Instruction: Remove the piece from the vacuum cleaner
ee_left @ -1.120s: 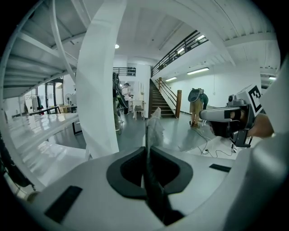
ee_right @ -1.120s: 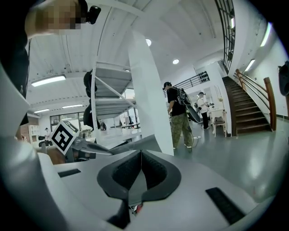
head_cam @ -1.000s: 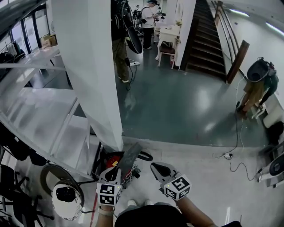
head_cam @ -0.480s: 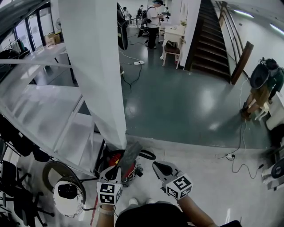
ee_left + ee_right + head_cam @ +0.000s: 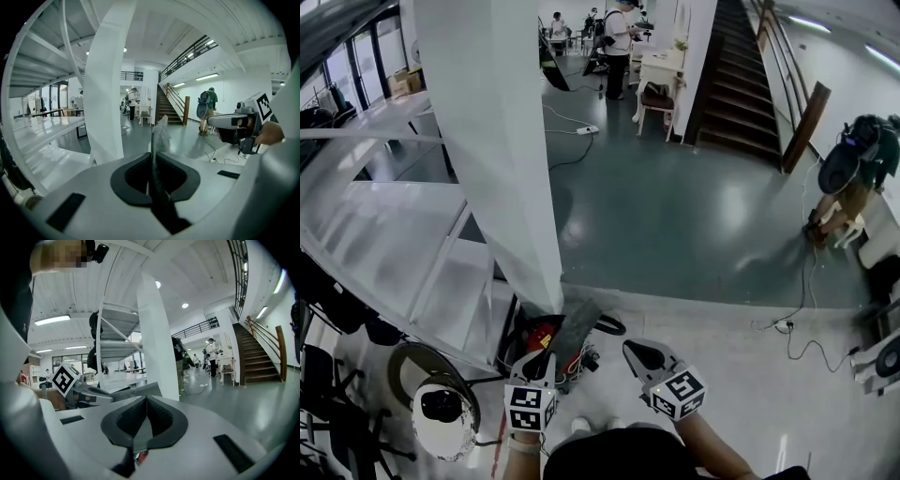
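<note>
The removal looked largely done: the left gripper (image 5: pixel 542 364) was clamped on the piece (image 5: pixel 573 330), a flat grey slab seen edge-on between its jaws in the left gripper view, and held it slanting up over the red vacuum cleaner (image 5: pixel 536 336) on the floor (image 5: pixel 675 225); whether its lower end was fully clear of the machine could not be told, since the two overlapped in the head view; what seemed left was to carry it off and set it down. The right gripper (image 5: pixel 634 353) hovered just beside, jaws together on nothing. The white pillar (image 5: pixel 502 141) rose right behind the vacuum cleaner and white racking (image 5: pixel 384 216) crowded its left, with a round white object (image 5: pixel 441 417) nearby; a cable (image 5: pixel 787 330) trailed to the right, well apart, and a person (image 5: pixel 853 178) bent over by the far wall.
</note>
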`<action>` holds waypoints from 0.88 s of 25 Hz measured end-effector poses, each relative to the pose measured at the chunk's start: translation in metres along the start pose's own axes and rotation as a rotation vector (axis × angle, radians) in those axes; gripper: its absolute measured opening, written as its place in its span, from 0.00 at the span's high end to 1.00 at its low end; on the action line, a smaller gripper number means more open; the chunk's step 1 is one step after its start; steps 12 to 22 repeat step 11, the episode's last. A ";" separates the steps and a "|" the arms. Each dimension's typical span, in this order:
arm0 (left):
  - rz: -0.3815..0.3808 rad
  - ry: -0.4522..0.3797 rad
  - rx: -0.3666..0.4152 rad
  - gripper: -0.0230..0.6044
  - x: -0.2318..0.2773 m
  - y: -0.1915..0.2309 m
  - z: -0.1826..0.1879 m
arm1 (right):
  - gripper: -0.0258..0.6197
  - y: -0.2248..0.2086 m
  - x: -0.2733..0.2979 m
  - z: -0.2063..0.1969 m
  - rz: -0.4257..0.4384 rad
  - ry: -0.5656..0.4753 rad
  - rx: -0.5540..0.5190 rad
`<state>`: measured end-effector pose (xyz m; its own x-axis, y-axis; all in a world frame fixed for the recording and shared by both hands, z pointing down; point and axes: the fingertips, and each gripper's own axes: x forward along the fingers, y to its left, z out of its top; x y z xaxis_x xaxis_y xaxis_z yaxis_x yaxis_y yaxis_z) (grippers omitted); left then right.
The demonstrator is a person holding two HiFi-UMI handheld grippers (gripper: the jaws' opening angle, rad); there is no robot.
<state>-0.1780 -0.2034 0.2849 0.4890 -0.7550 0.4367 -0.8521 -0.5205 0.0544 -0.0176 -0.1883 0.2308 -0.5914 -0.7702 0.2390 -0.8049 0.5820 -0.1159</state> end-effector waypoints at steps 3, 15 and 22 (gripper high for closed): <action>-0.013 -0.003 0.012 0.90 0.003 -0.005 0.003 | 0.91 -0.004 -0.005 0.001 -0.017 -0.002 -0.001; -0.029 0.006 0.028 0.90 0.004 -0.009 -0.001 | 0.91 -0.005 -0.011 -0.002 -0.041 0.002 0.001; -0.029 0.006 0.028 0.90 0.004 -0.009 -0.001 | 0.91 -0.005 -0.011 -0.002 -0.041 0.002 0.001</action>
